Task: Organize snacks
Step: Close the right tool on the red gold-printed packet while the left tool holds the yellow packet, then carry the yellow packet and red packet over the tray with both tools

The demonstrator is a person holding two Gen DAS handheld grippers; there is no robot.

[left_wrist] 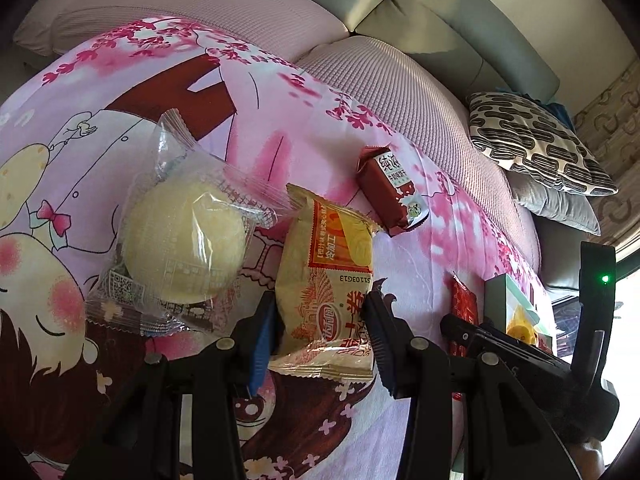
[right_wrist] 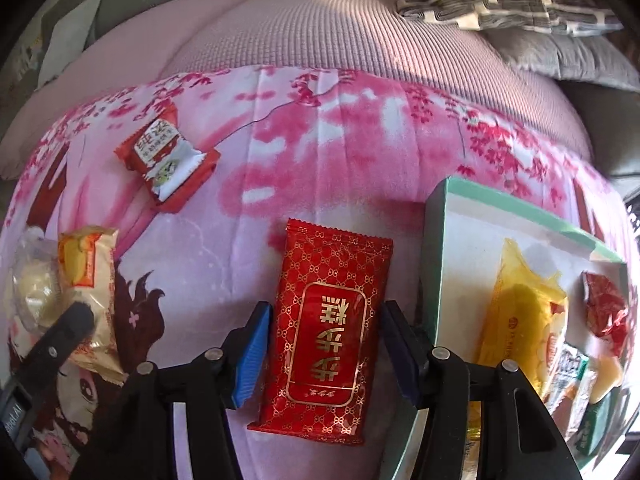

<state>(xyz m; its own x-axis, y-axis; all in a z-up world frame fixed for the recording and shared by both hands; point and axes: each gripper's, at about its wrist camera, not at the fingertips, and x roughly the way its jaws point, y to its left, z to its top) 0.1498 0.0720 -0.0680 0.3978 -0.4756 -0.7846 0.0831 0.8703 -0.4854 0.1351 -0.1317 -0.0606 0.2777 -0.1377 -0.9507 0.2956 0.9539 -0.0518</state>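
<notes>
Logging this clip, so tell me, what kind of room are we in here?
Probably a home living room: a grey sofa with a patterned cushion, its seat under a pink cartoon-print sheet where the snacks lie.

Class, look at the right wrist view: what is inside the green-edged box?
Inside the green-edged box lie a yellow packet, a crumpled red wrapper and smaller packets near the front. The right gripper's arm covers the front corner.

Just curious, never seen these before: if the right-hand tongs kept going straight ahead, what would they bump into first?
Probably the red packet lying between the open right tongs; they already straddle it. Beyond it, only the pink blanket shows.
</notes>
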